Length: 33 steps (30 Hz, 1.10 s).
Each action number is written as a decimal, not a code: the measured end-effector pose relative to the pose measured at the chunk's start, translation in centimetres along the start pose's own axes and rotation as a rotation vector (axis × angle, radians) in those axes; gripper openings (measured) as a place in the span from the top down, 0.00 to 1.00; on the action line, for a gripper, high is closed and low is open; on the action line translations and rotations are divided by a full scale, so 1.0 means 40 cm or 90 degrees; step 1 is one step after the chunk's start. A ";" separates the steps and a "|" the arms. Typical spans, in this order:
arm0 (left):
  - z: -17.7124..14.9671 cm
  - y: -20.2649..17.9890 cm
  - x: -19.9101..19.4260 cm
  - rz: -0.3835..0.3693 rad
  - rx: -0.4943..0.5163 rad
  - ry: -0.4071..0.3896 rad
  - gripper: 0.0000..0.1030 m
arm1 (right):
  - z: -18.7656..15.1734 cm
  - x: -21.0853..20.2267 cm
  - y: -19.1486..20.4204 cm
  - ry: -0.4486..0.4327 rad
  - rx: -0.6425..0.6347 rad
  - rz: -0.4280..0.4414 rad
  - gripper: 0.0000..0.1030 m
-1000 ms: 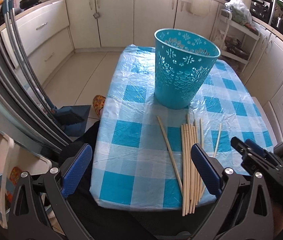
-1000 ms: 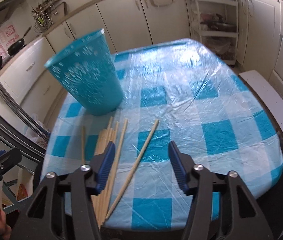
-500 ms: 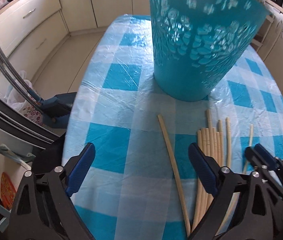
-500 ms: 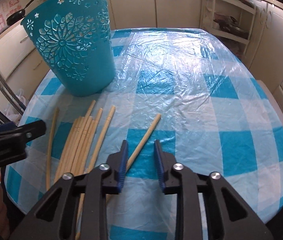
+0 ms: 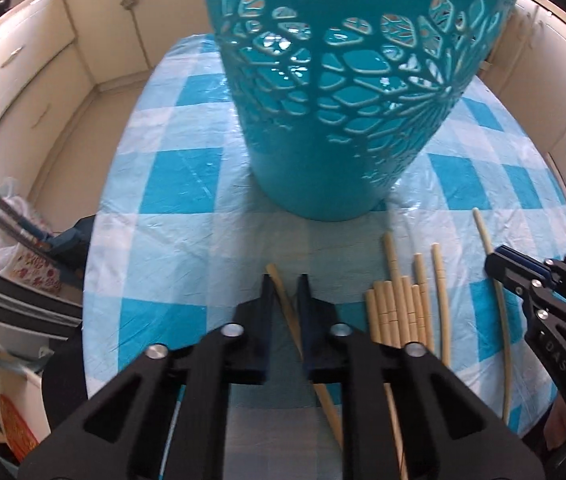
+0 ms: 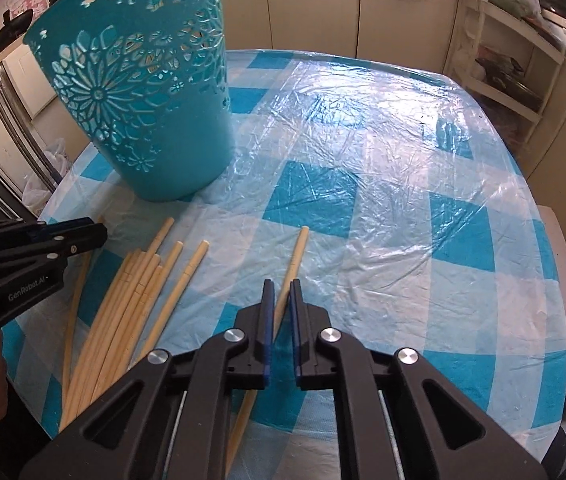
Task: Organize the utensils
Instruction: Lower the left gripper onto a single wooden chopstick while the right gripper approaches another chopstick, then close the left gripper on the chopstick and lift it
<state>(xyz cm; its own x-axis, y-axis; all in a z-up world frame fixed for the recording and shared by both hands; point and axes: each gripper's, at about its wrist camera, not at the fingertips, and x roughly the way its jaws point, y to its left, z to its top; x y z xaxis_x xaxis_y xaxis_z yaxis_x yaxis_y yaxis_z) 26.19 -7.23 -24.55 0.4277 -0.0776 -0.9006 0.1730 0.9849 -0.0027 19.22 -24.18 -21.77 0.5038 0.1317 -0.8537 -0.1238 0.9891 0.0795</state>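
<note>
Bamboo chopsticks on a blue-and-white checked tablecloth (image 6: 383,184) under crinkled clear plastic film. Near ends of most sticks are hidden under the black gripper bodies or run off the table edge. Top rim of the teal basket (image 5: 343,120) is cut off in the left wrist view; the right wrist view shows it upright at the far-left part of the table, just beyond the stick tips. Basket wall is moulded plastic with cut-out flower and petal openings, tapering to the base.

Left gripper (image 5: 285,284): low over the cloth, pointing at the basket, fingers drawn close with only a narrow gap, straddling the leftmost stick (image 5: 279,286), which lies apart from the rest. Can't tell if the pads actually touch it.

Right gripper (image 6: 282,286): same pose, fingers nearly together around the rightmost stick (image 6: 297,252), which is angled and well apart from the others. Blue pad (image 6: 269,312) looks right against the stick, but whether it grips isn't resolvable.

Main bundle (image 6: 131,300) lies flat between the two grippers, roughly parallel, tips staggered, some with shallow grooves near the end. The sticks look bowed, but that's fisheye.

Each gripper shows side-on at the edge of the other's view, tip low over its stick. Cream cabinets (image 6: 315,8) sit behind the table
</note>
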 end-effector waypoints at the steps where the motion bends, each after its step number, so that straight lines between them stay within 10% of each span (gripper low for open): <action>1: 0.002 0.002 0.000 -0.011 0.001 0.001 0.91 | 0.001 0.002 0.001 -0.001 -0.002 -0.002 0.92; 14: 0.034 0.080 -0.106 -0.091 -0.036 -0.041 0.95 | 0.002 0.014 -0.036 -0.039 0.039 0.032 0.92; 33: 0.222 0.113 -0.612 -0.215 -0.031 -0.324 0.96 | -0.025 0.016 -0.046 -0.084 0.077 0.096 0.89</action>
<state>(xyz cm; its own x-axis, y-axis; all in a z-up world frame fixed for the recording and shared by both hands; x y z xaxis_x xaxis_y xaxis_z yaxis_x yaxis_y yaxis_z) 24.37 -2.27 1.34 0.7290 -0.4390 -0.5252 0.3369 0.8980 -0.2829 18.91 -25.99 -22.99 0.5955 0.2783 -0.7536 -0.1073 0.9572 0.2686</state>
